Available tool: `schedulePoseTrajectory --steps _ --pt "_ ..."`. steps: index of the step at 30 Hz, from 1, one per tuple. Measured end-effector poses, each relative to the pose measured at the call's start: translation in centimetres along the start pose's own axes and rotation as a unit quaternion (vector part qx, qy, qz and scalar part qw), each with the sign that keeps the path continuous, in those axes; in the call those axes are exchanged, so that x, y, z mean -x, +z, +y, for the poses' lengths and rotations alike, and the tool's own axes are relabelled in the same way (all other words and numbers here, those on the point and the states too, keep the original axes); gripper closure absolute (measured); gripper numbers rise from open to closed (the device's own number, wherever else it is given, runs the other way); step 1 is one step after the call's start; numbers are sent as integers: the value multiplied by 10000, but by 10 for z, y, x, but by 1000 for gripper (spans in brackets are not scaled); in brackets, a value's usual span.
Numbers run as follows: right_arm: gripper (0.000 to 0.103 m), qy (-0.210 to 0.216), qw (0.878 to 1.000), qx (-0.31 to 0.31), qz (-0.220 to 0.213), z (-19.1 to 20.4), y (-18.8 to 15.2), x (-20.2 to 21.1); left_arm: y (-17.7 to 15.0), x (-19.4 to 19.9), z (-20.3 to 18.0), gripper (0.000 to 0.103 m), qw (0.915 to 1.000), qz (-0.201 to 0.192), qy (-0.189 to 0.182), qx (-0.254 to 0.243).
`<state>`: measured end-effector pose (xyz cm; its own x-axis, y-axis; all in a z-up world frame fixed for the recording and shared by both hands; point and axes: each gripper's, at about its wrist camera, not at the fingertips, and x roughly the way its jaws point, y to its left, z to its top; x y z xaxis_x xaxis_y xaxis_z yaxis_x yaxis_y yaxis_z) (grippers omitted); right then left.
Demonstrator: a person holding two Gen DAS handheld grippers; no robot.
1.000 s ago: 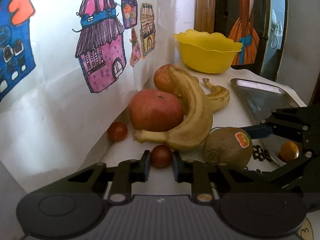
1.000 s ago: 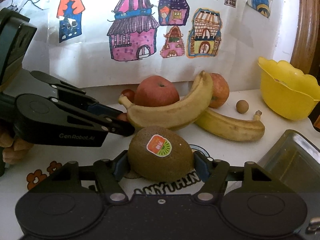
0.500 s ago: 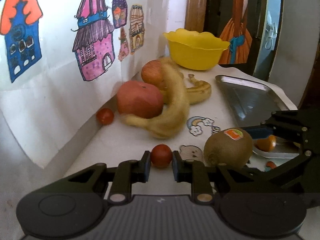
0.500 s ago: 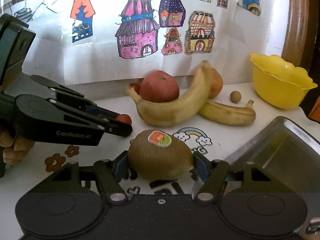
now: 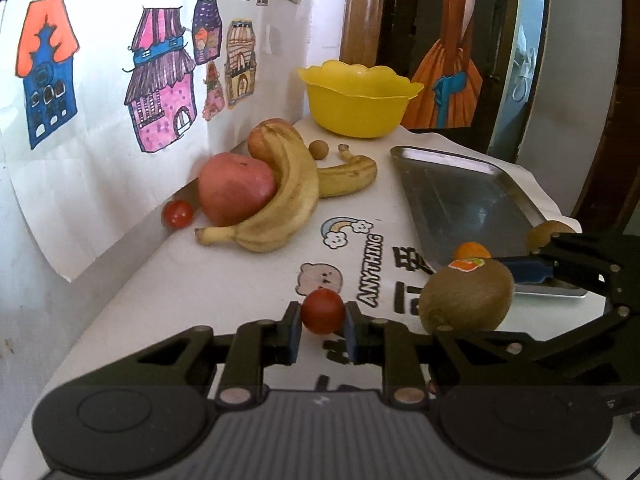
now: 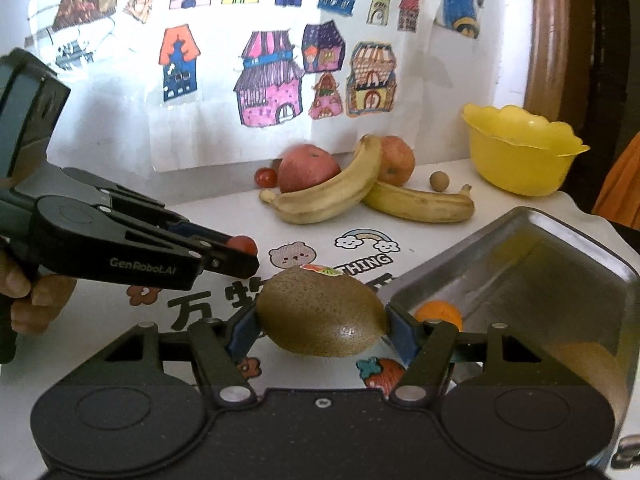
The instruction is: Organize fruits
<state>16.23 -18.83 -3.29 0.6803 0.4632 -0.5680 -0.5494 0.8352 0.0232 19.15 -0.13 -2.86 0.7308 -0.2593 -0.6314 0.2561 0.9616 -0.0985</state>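
My left gripper [image 5: 322, 328] is shut on a cherry tomato [image 5: 322, 311], held above the printed tablecloth. My right gripper [image 6: 320, 326] is shut on a brown kiwi [image 6: 320, 312] with a sticker, lifted beside the near corner of the steel tray [image 6: 532, 264]. In the left wrist view the kiwi [image 5: 468, 300] and the right gripper [image 5: 500, 276] sit at the right. An orange fruit [image 6: 438, 312] lies in the tray, and another kiwi [image 6: 588, 368] shows at its near edge. Against the wall lie two bananas [image 5: 280, 204], two apples [image 5: 232, 188], a second cherry tomato [image 5: 177, 214] and a small brown ball [image 5: 319, 149].
A yellow bowl [image 5: 358, 98] stands at the far end of the table. Children's house drawings [image 6: 272, 76] cover the wall on the left. A hand [image 6: 24, 296] grips the left tool. The table edge runs past the tray [image 5: 472, 196] on the right.
Both grippers have pulled back from the fruit pile with their fruits, away from the wall. The kiwi now hangs by the tray's near corner, and the cherry tomato is over the printed cloth.
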Motion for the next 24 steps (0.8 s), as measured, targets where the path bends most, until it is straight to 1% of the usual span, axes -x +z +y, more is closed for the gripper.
schedulePoseTrajectory --steps 7,13,19,24 --pt "34 -51 9997 -177 -135 -4 -13 27 -2 4 -18 79 9999 -32 -118 -54" --pt "34 -210 9991 -230 -300 -11 -21 48 2 5 -37 79 9996 -102 -253 -109" --pt "34 -496 9968 -370 -499 -30 -24 69 18 -1 -58 79 9988 -249 -404 -145" --pt "34 -762 9942 -447 -609 -52 -21 75 38 -15 -82 79 9972 -405 -580 -252"
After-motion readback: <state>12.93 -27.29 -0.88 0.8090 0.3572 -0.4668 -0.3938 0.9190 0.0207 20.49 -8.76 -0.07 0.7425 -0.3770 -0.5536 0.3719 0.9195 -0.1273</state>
